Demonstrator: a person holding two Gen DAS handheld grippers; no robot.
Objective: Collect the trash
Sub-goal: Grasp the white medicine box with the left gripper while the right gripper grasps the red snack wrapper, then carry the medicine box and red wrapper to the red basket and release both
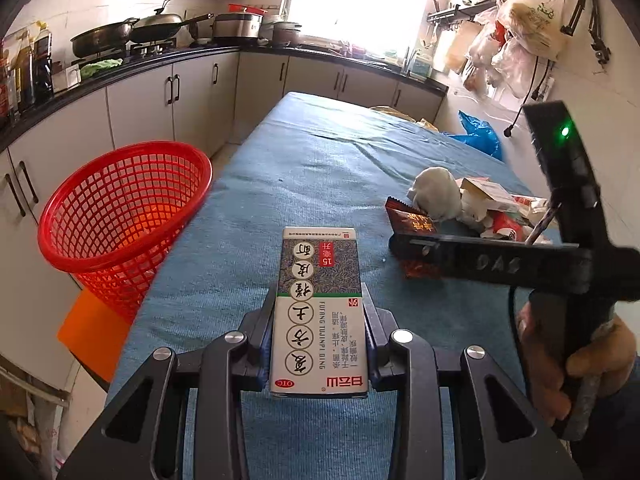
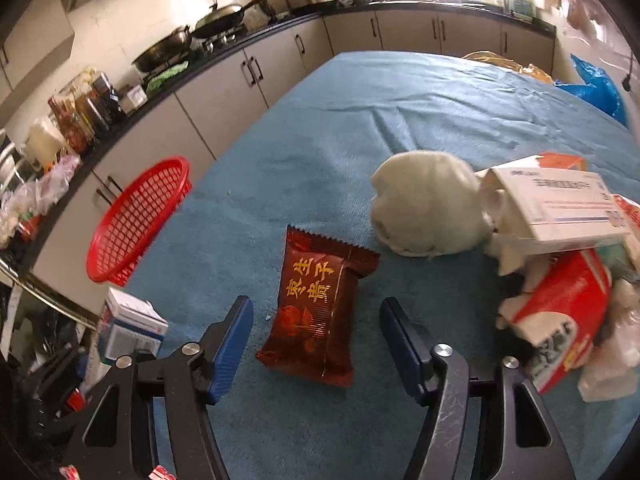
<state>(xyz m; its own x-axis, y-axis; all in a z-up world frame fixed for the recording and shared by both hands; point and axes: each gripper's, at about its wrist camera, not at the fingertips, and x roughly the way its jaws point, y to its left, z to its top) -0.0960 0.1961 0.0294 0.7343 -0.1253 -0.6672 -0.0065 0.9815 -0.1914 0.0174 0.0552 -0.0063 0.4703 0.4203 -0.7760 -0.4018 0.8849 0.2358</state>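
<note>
My left gripper (image 1: 320, 308) is shut on a tall medicine box (image 1: 318, 292), white below and grey-patterned above, held over the blue tablecloth (image 1: 320, 160). A red mesh basket (image 1: 124, 216) stands off the table's left edge and is also seen as the basket (image 2: 136, 220) in the right wrist view. My right gripper (image 2: 316, 304) is open, its blue pads either side of a dark red snack wrapper (image 2: 320, 312) that lies flat on the cloth, and neither pad touches it. In the left wrist view the right gripper (image 1: 404, 250), held by a hand (image 1: 580, 356), hovers over that wrapper (image 1: 408, 220).
Behind the wrapper lies a heap: a crumpled white wad (image 2: 428, 204), a white carton (image 2: 560, 208) and red-and-white packaging (image 2: 560, 312). A blue bag (image 1: 480, 136) sits at the table's far right. Cabinets and a counter with woks (image 1: 120, 36) line the left wall.
</note>
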